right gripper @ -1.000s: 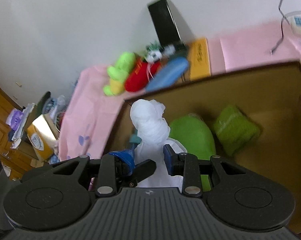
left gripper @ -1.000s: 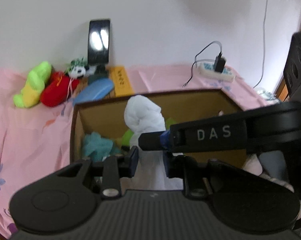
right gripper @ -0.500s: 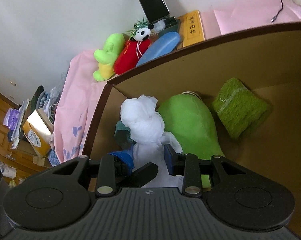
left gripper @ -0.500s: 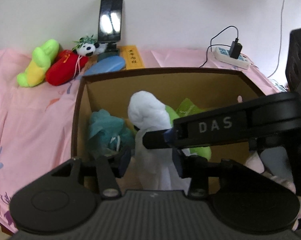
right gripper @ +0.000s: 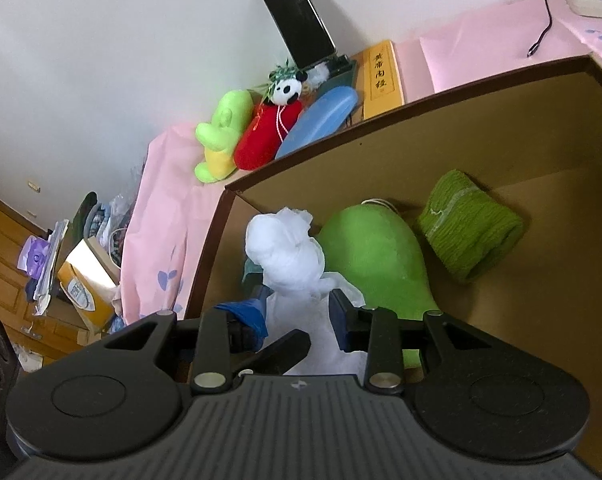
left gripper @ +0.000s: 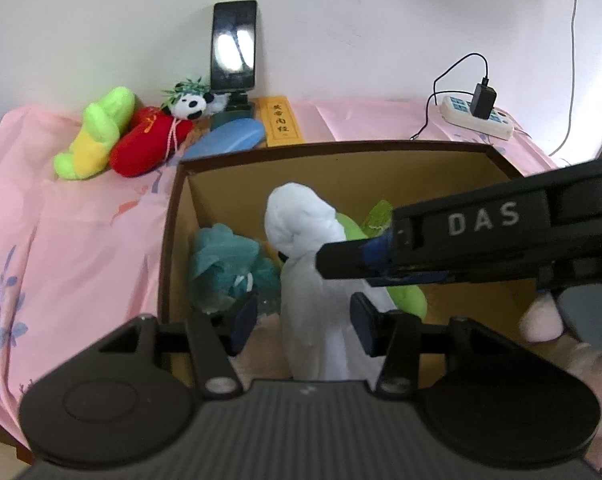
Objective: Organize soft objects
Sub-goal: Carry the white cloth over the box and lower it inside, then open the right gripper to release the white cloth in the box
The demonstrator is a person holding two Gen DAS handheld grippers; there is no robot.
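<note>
The left hand-held gripper (left gripper: pixel 303 322) has let go over the last second: its blue pads were pinched on the white cloth (left gripper: pixel 305 240) a second ago, were parting half a second ago, and now stand spread with gaps on both sides of the fabric. The right hand-held gripper (right gripper: pixel 299 312) appears clenched on the white cloth, its pads pressed to the neck of the bundle just under the knotted top in its own view, and in the left view its finger crosses in from the right and touches the cloth. The cardboard box (left gripper: pixel 173 216) has also come closer in both views, so the cloth has been lowered toward it.

Judgement: handover to one gripper done, the cloth is about to be dropped in the box; release by the right is what remains.

White cloth: crumpled, bunched into a rounded knob on top, loose tail hanging down, upright, over the box's near-left part. It will sag and unfold once freed.

Already in the box: teal cloth (left gripper: pixel 225 264) by the left wall, a lime green plush (right gripper: pixel 375 256) just beside the white cloth, and a folded green towel (right gripper: pixel 469 224) against the back wall.

Outside on the pink bedsheet (left gripper: pixel 69 236): green-yellow plush (left gripper: pixel 97 134), red plush with panda head (left gripper: pixel 153 140), still unsorted.
</note>
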